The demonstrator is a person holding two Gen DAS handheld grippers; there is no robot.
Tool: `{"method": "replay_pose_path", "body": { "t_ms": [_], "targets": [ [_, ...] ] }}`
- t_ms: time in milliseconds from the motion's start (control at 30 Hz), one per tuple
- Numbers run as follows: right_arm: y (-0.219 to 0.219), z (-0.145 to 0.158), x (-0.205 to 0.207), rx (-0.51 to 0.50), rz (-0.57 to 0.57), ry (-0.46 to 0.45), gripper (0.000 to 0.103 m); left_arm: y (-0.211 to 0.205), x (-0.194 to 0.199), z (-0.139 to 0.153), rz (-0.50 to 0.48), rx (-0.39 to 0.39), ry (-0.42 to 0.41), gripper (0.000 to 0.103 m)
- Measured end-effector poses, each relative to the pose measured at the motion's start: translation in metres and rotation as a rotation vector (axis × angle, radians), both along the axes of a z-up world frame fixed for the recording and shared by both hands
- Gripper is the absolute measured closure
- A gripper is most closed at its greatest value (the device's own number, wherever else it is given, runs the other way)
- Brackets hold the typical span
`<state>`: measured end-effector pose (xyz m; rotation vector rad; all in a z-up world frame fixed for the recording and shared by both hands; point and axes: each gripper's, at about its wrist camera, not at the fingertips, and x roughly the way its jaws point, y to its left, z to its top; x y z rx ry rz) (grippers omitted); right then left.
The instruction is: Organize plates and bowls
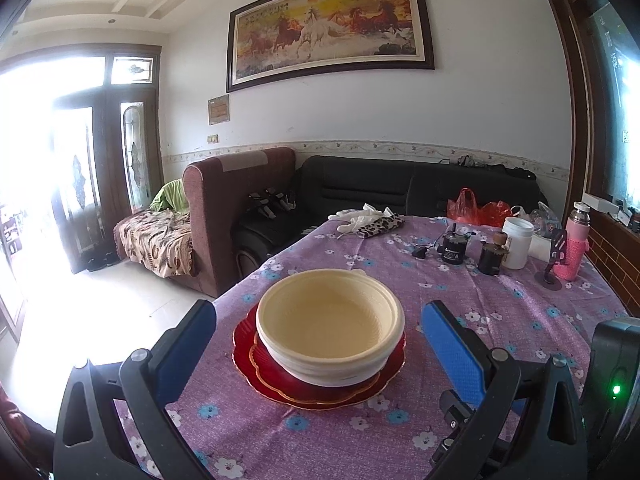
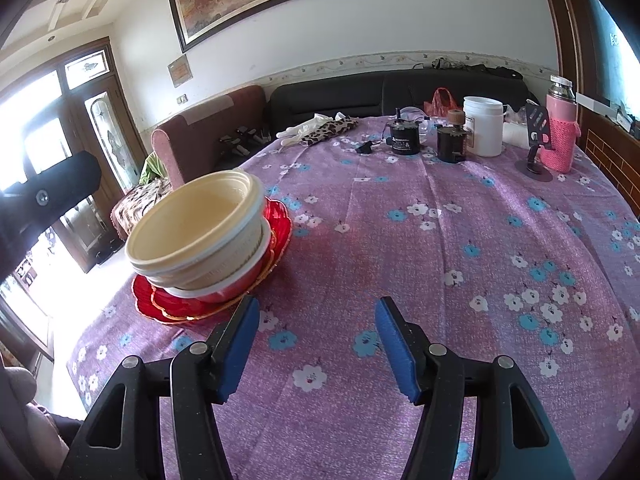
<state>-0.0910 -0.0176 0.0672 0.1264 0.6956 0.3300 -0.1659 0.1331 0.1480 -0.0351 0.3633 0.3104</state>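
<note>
The nested cream bowls sit upright, mouth up, on stacked red scalloped plates near the table's left edge, on the purple floral tablecloth. In the right wrist view the stack leans slightly, the upper bowls sitting off-centre on the white one beneath. Bowls and plates are round, so they have no long axis; the only axis that matters is the vertical one through the stack.

The left gripper is spread wide and holds nothing. Its blue pads flank the bowls on either side and appear not to touch them, so the stack lies dead ahead between the fingers. The right gripper is also wide and empty, over bare cloth, with the stack ahead and to its left, just beside its left finger.

The left gripper is the nearer and already aligned. The sorting looks largely done, so the likely next move is either squaring the bowls or backing off
</note>
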Motion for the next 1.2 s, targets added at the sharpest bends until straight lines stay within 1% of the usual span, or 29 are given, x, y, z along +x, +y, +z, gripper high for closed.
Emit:
{"method": "replay_pose_path", "body": {
  "t_ms": [100,167,300,433,533,733,900,1200],
  "targets": [
    [-0.004,-0.004,0.000,-0.003,0.000,0.006,0.038,-0.002,-0.004,-0.001,0.004,-0.015,-0.010,0.000],
    [-0.005,-0.006,0.000,-0.007,0.003,0.007,0.038,-0.004,-0.006,-0.002,0.014,-0.010,-0.014,0.000],
    [-0.002,-0.008,-0.003,-0.025,0.013,-0.003,0.038,-0.007,-0.005,-0.002,-0.002,-0.005,-0.009,0.000],
    [0.001,-0.009,-0.004,-0.031,0.025,-0.004,0.038,-0.008,0.000,-0.006,-0.041,-0.014,0.030,0.000],
    [0.002,-0.010,-0.004,-0.032,0.026,-0.001,0.037,-0.008,0.006,-0.011,-0.044,-0.019,0.073,0.000],
    [0.008,-0.012,-0.005,-0.058,0.033,-0.010,0.037,0.003,0.015,-0.019,-0.030,-0.077,0.133,0.000],
    [0.012,-0.015,-0.004,-0.065,0.034,-0.001,0.036,0.015,0.021,-0.028,-0.007,-0.111,0.175,0.000],
    [0.026,-0.017,-0.004,-0.097,0.058,-0.003,0.036,0.028,0.032,-0.041,-0.003,-0.163,0.236,0.000]
  ]
}}
